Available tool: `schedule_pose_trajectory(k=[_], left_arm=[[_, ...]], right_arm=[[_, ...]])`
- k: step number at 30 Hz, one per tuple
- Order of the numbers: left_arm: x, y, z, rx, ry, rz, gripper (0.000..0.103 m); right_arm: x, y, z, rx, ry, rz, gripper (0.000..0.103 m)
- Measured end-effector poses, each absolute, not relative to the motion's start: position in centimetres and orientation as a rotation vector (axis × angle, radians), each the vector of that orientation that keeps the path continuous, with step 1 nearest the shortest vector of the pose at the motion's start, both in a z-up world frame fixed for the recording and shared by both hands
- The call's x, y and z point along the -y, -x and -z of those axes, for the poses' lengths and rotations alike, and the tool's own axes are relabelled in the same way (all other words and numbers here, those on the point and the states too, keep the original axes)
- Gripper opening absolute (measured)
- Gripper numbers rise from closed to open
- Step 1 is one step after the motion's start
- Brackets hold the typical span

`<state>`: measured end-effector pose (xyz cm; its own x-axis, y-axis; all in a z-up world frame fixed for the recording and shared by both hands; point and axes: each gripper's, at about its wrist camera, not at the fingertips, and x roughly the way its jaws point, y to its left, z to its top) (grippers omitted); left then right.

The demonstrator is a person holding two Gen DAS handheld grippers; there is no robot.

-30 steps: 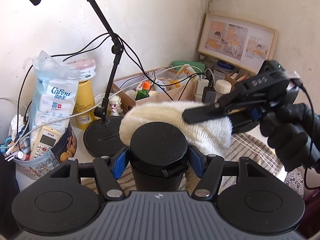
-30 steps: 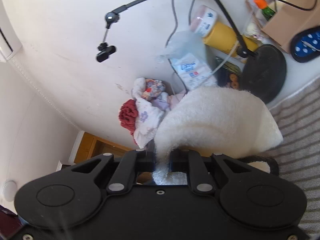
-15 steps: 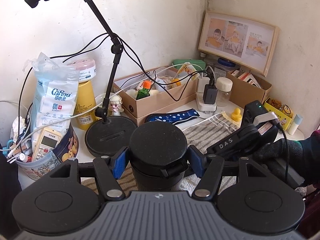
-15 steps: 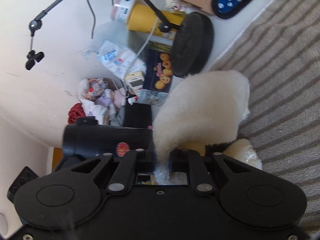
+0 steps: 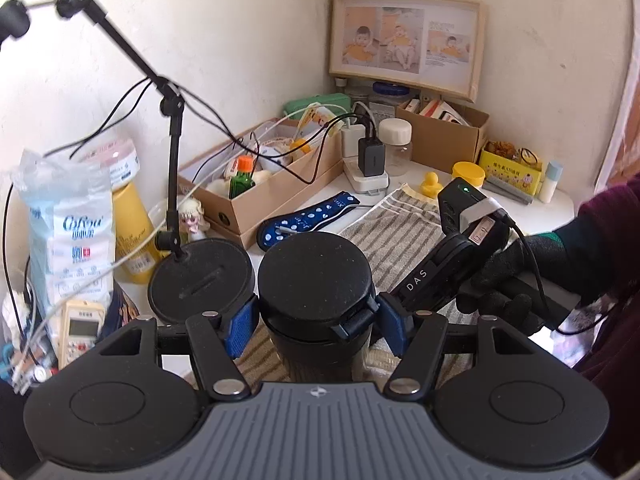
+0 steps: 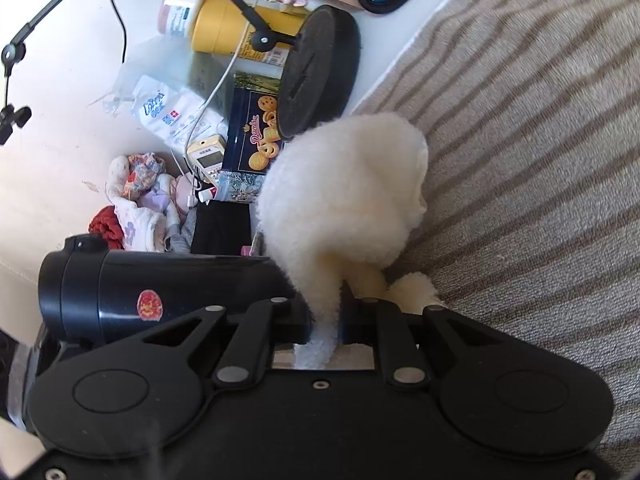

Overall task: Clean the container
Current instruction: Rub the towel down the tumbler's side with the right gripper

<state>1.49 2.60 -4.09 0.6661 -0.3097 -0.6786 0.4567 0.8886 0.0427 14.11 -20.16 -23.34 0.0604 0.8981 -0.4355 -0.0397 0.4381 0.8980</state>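
My left claw [image 5: 316, 322] is clamped on the flask [image 5: 316, 292], a smooth black cylinder with its lid on, upright between the blue pads [image 5: 240, 326]. My right claw [image 6: 324, 322] pinches a fluffy cream cloth [image 6: 344, 200], bunched against the flask's side just ahead, over the striped mat [image 6: 540, 140].

The left gripper [image 5: 316, 320] points downward, its blue pads [image 5: 240, 326] clamped on either side of a black container [image 5: 316, 276]. The right gripper [image 6: 325, 326], held in a black-gloved hand [image 5: 502, 280], pinches a white cloth [image 6: 344, 200] beside the container.
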Motion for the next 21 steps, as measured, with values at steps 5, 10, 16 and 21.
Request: schedule_pose_trajectory(k=[5,10,16,21], left_arm=[[-2.8,-1.7,3.6,-0.765,-0.034,0.325,0.068],[-2.0,-1.8,3.7,-0.807,0.065,0.174,0.073],[-1.0,-1.9,4.4,-0.827,0.175,-0.006,0.073],[0.0,-2.1,4.8,-0.793,0.159,-0.082,0.073]], right_arm=[[20.2,-13.9,21.5,-1.269,-0.834,-0.907,0.011],[20.8,-14.0,18.9,-1.208,-0.84,-0.96,0.011],[21.4,-14.4,16.9,-1.162,-0.843,-0.995,0.011],[21.2,-14.5,16.4,-1.16,-0.844,-1.015,0.011]])
